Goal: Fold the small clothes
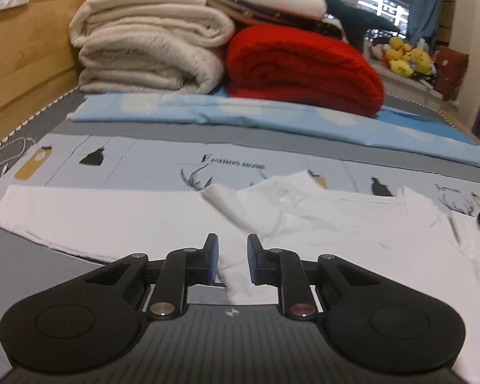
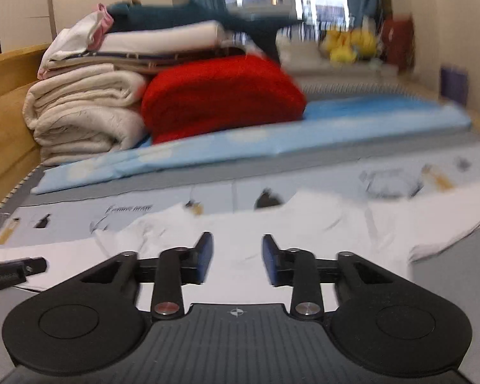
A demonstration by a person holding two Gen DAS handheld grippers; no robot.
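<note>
Fingers of the left gripper (image 1: 232,260) straddle a raised fold of the white shirt (image 1: 336,224), contact unclear; right gripper (image 2: 237,257) fingers gape, blurred, over it.

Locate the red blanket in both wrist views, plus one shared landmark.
Left wrist: red blanket upper centre-right, right of the folded cream blanket.
Right wrist: red blanket upper centre, blurred, again right of the cream blanket.
Shared landmark: yellow plush toys, far right.
</note>
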